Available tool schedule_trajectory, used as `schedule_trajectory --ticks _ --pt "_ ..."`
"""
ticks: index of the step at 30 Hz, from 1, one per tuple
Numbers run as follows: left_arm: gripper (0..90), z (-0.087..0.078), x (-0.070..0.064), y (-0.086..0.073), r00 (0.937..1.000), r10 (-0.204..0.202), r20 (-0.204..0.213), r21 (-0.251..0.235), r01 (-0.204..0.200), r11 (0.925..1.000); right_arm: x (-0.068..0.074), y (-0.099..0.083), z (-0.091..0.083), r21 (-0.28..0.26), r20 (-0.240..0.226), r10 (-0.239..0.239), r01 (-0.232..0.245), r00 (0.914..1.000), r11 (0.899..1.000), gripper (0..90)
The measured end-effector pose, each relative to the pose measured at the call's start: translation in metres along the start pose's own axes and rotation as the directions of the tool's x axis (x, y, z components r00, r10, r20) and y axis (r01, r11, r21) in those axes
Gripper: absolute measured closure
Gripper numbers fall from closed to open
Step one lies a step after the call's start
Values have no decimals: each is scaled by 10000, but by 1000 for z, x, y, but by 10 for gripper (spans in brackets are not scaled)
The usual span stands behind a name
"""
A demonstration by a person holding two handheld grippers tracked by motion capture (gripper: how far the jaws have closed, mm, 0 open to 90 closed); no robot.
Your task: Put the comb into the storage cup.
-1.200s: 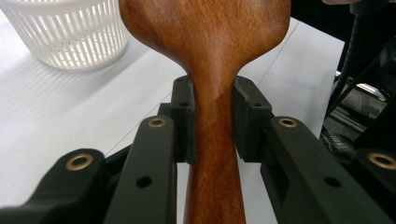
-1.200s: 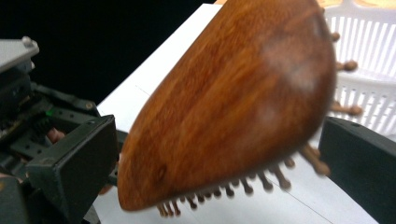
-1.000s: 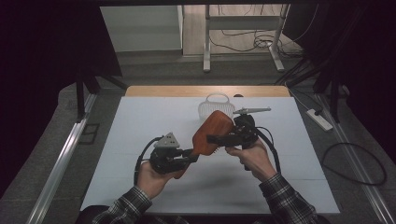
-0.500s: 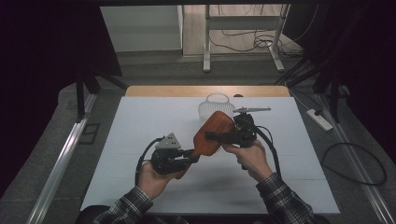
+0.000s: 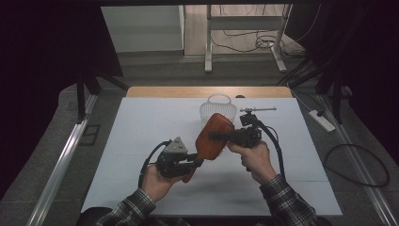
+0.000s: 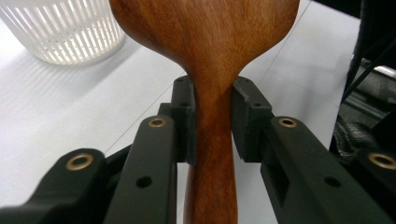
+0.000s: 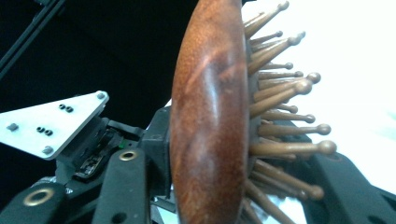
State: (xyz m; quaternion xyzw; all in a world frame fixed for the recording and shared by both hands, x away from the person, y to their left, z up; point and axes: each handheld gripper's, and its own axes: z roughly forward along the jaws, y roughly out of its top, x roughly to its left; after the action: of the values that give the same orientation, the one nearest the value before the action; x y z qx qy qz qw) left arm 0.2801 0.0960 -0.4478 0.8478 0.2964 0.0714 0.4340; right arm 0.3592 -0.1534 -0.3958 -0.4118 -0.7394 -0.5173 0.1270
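A wooden hairbrush [image 5: 214, 139] with wooden bristle pins is held above the white table [image 5: 141, 132] between both hands. My left gripper [image 5: 193, 165] is shut on its narrow handle; in the left gripper view both pads press the handle [image 6: 212, 119] just below the oval head [image 6: 210, 46]. My right gripper [image 5: 221, 136] reaches in from the right and is shut across the head. In the right gripper view the head [image 7: 210, 116] stands edge-on between the jaws, with its smooth back to the left and its pins to the right.
A white slatted plastic basket [image 5: 217, 110] stands upright on the table just behind the brush, and appears again at upper left in the left gripper view [image 6: 65, 32]. A power strip [image 5: 322, 120] and cables lie on the floor to the right. Bare table surface lies on the left.
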Motion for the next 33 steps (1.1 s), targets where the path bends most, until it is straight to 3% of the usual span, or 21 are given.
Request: schedule_trajectory --ticks 12,18,21,24,25,28,29,30,33 --pt "696 3 2 0 10000 35 73 110 -36 9999 9 -2 1 -62 139 -444 445 9989 9990 582" --pt "468 6 1 1 9994 280 -215 597 -266 9979 10 -3 1 -170 210 -577 580 9981 9982 583" --pt "409 9 3 -1 9993 330 -199 861 -311 9958 10 -2 -2 -220 313 -697 704 9971 9973 581" --pt "358 9 6 -3 9999 94 -87 961 -86 9953 12 -1 -3 -338 469 -850 866 9953 9957 580" --pt "288 9 6 -3 9999 42 -112 967 -31 9953 12 0 -4 -385 478 -867 886 9951 9953 580" --pt "247 7 10 -5 9998 -155 -101 1023 165 9946 12 1 -5 -410 472 -875 895 9950 9951 580" --pt "174 6 13 -6 9993 -363 -77 1020 369 9941 12 1 -6 -459 488 -889 911 9948 9948 579" --pt "161 6 13 -6 9993 -363 -77 1020 369 9941 12 1 -6 -459 488 -889 911 9948 9948 579" --pt "97 3 15 -8 9982 -562 -209 985 580 9934 12 3 -8 -519 627 -959 992 9934 9937 579"
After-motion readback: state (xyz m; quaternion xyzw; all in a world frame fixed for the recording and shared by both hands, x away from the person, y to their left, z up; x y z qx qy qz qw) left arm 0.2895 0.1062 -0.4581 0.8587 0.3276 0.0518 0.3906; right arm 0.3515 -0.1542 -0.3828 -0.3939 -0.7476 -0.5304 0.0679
